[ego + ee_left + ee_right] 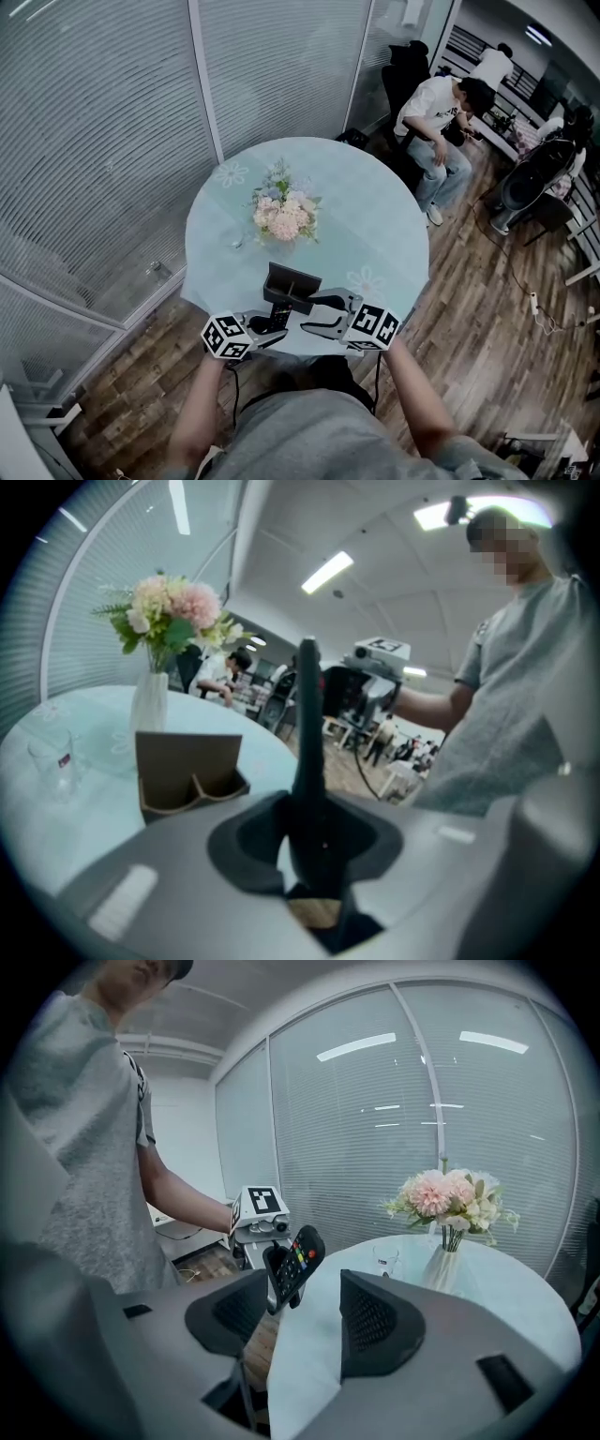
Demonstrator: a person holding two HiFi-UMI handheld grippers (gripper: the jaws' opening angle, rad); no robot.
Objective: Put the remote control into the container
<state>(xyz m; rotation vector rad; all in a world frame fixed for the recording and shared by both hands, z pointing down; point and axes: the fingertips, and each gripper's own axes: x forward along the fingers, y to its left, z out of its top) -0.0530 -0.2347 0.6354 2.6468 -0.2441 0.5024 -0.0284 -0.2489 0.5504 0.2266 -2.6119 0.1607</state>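
The black remote control [307, 761] stands upright between the jaws of my left gripper [314, 855], which is shut on its lower end. From the right gripper view the remote [295, 1262] shows its coloured buttons, held up by the left gripper [274, 1277] just off the table's near edge. My right gripper [302, 1309] is open, with nothing between its jaws and the remote beyond them. In the head view both grippers, left [267, 330] and right [317, 324], meet at the table's front edge. The brown container [291, 286] with its compartments [187, 771] sits on the table just beyond them.
The round pale-blue table [375, 216] carries a vase of flowers [284, 214] at its middle and a small glass [54, 757]. Blinds-covered glass walls stand to the left. A person sits on a chair [436, 112] beyond the table at the right, over wooden floor.
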